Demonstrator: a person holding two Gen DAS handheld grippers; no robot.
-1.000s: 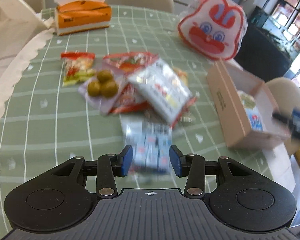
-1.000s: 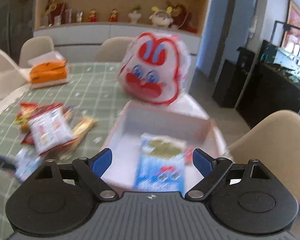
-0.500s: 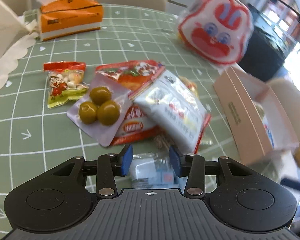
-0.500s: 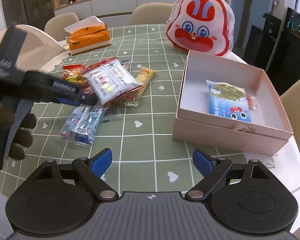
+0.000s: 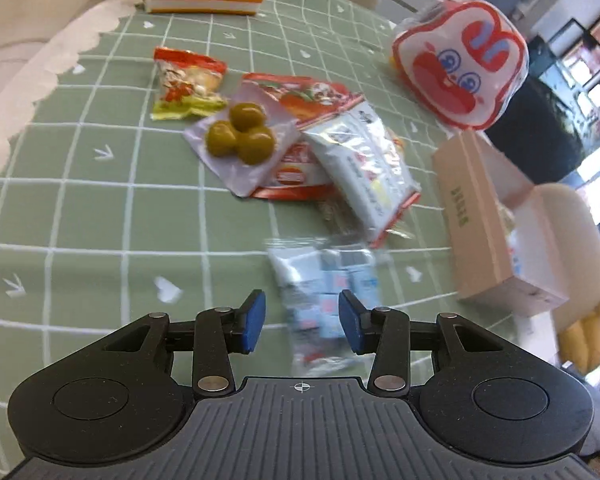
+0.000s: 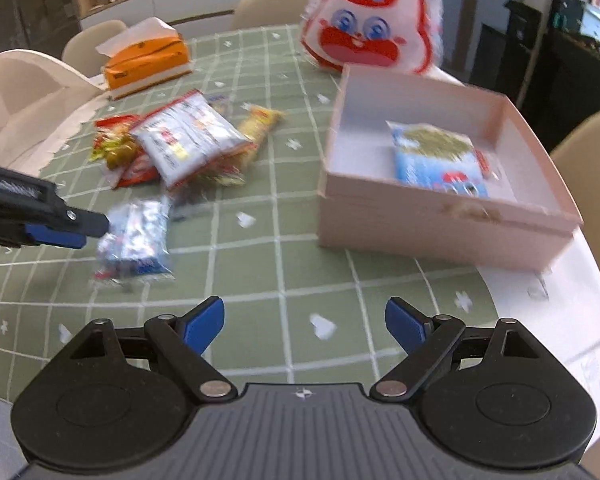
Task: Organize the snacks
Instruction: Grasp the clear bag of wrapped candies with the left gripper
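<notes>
Lower the left gripper [image 5: 299, 322], jaws apart, squarely astride the blue-and-white candy packet [image 5: 324, 294] lying on the counter [image 5: 100, 216], then pinch mid-pack, keeping the wide-open, empty right gripper [image 6: 304, 326] clear

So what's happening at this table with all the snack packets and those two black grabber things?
A person is sorting snacks into the pink box, using a handheld gripper in each hand. One blue packet already lies in the box. The left gripper hangs open over a clear bag of small blue sweets on the green tablecloth, not gripping it. The right gripper is open and empty. The other snacks sit in a pile.
</notes>
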